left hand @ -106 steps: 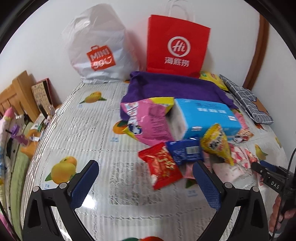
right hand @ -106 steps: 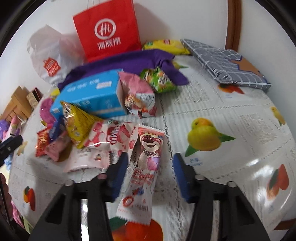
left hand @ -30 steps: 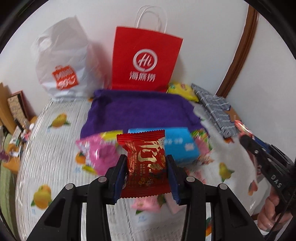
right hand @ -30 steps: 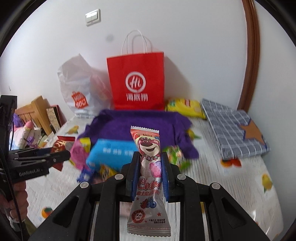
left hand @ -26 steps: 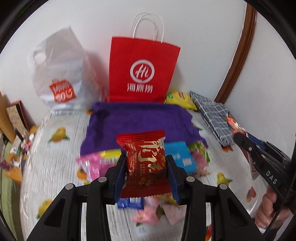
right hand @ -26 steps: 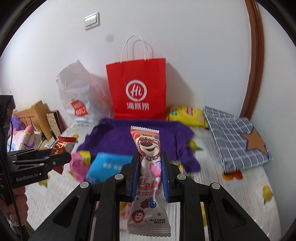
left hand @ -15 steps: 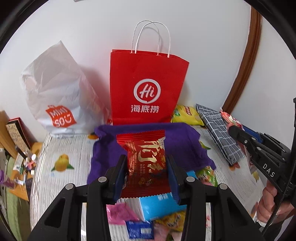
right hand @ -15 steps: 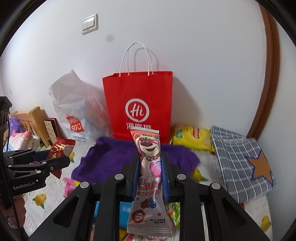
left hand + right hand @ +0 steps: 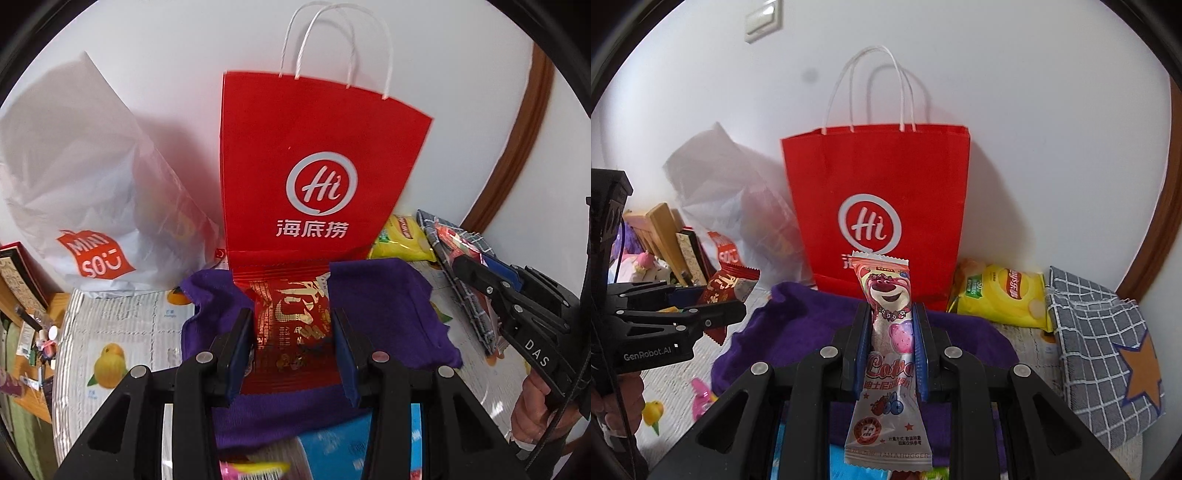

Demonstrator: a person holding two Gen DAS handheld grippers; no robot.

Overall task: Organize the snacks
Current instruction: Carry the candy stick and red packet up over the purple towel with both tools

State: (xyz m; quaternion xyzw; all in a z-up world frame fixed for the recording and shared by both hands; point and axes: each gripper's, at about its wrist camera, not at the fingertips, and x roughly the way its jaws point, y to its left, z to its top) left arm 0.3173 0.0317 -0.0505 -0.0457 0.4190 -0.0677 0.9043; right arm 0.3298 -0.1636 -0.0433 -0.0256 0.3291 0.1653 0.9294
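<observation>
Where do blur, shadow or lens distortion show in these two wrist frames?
Left wrist view: the blue box at the bottom edge is smeared; the brown wooden door frame bows from fisheye. Right wrist view: the white plastic shopping bag looks soft, and the red paper carrier bag casts a soft shadow rightward on the wall.

Purple cloth [image 9: 391, 306] on the fruit-print tablecloth [image 9: 122, 332], folded checked fabric [image 9: 1108, 354] at right.

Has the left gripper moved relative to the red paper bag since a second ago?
Yes. The left gripper, shut on the red snack packet, has come toward the red paper bag, which now looms larger and overlaps the packet's top.
</observation>
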